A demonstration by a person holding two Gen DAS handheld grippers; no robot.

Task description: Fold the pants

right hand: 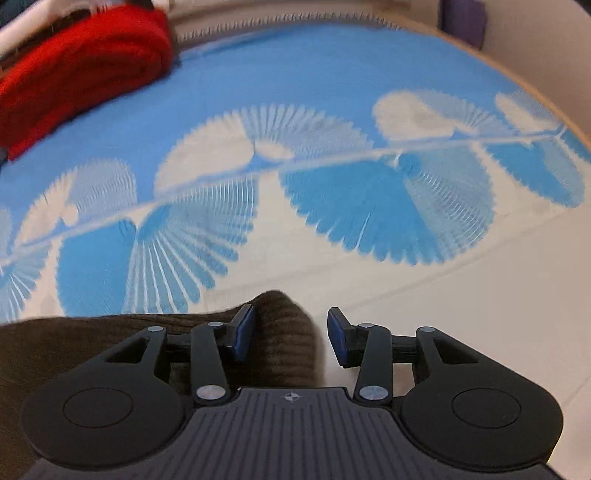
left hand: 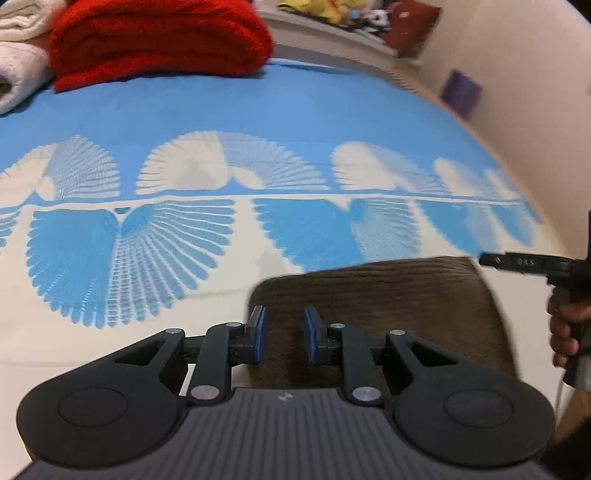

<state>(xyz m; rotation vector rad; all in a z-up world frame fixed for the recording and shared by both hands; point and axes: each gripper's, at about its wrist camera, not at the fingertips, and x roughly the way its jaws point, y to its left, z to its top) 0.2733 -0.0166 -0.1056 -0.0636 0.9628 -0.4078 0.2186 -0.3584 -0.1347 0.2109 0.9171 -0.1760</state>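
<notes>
Brown ribbed pants [left hand: 388,295] lie folded on the blue and white bed sheet [left hand: 258,110]. My left gripper [left hand: 284,317] hovers over the fold's left part, its blue pads a narrow gap apart, with brown cloth showing below the gap and nothing pinched. In the right wrist view the pants [right hand: 74,343] fill the lower left and end in a rounded corner. My right gripper [right hand: 291,321] stands open around that corner: the left pad is at the cloth and the right pad is off it over the white sheet. A hand [left hand: 565,325] holds that gripper at the pants' right edge.
A folded red blanket [left hand: 159,37] and white towels [left hand: 18,55] lie at the far left of the bed. A shelf with toys [left hand: 332,11] and a cream wall with a purple patch [left hand: 461,92] border the far and right sides. The patterned sheet [right hand: 332,184] stretches ahead.
</notes>
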